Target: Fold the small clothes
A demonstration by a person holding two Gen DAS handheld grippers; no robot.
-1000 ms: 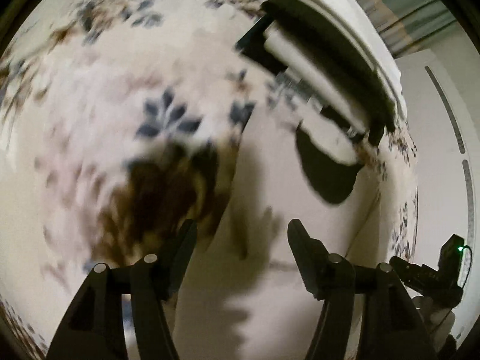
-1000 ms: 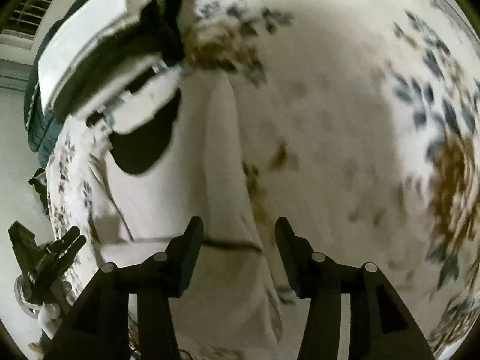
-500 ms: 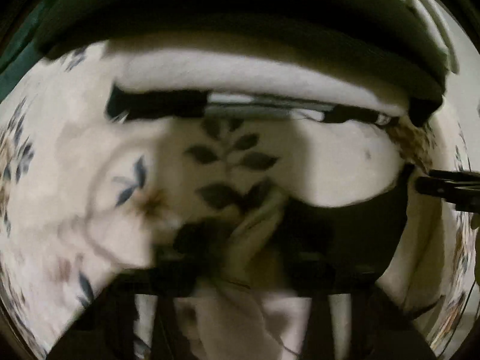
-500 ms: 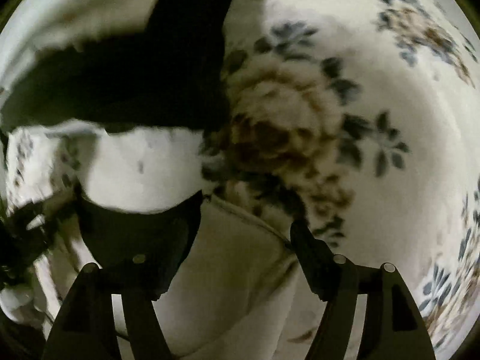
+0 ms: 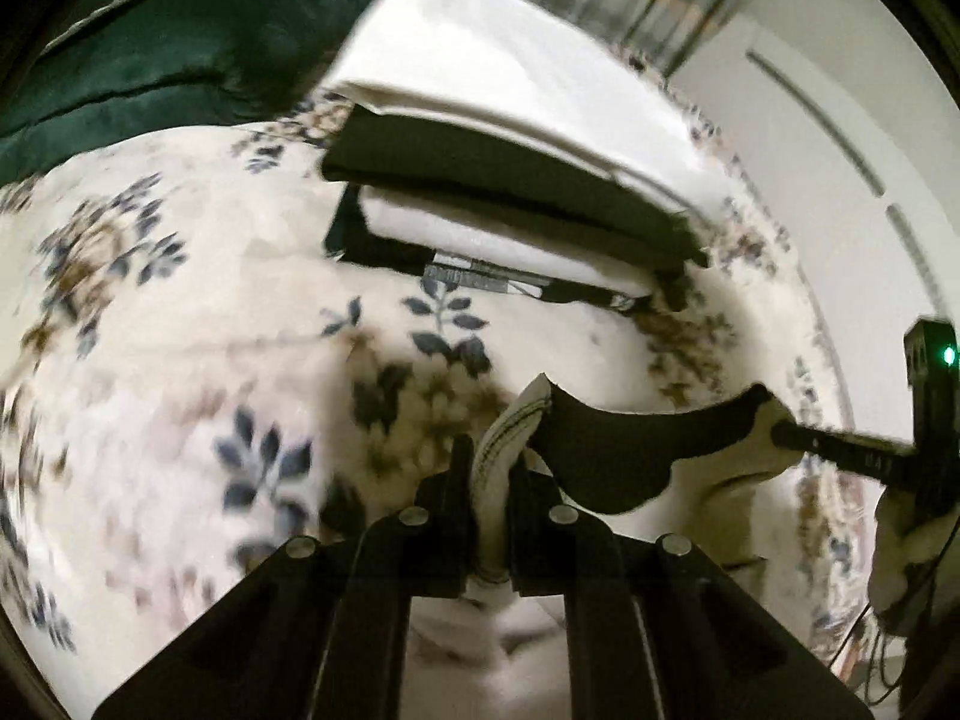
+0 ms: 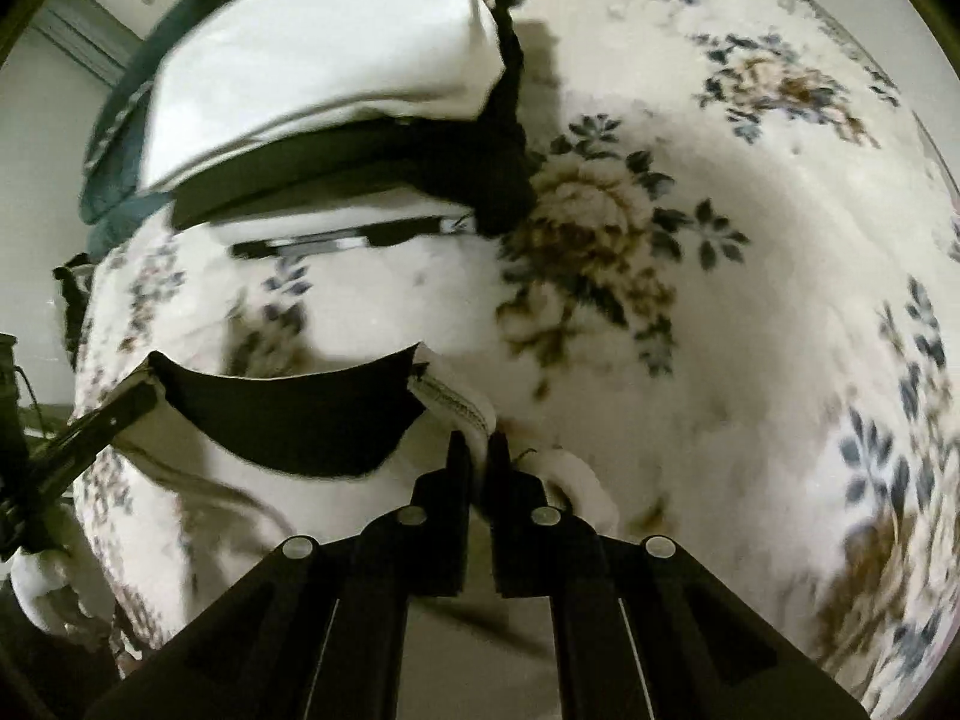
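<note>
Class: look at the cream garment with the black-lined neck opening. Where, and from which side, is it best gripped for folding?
Grip the cream garment at its two shoulder corners, either side of the neck opening, coming in from the near side. The left gripper and right gripper each pinch a corner, jaws shut, which spreads the neckline evenly between them.

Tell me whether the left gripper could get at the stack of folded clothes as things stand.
Probably not yet. The left gripper is shut on the white garment, whose other corner the right gripper pinches. The bedspread between it and the stack of folded clothes shows nothing in the way.
</note>
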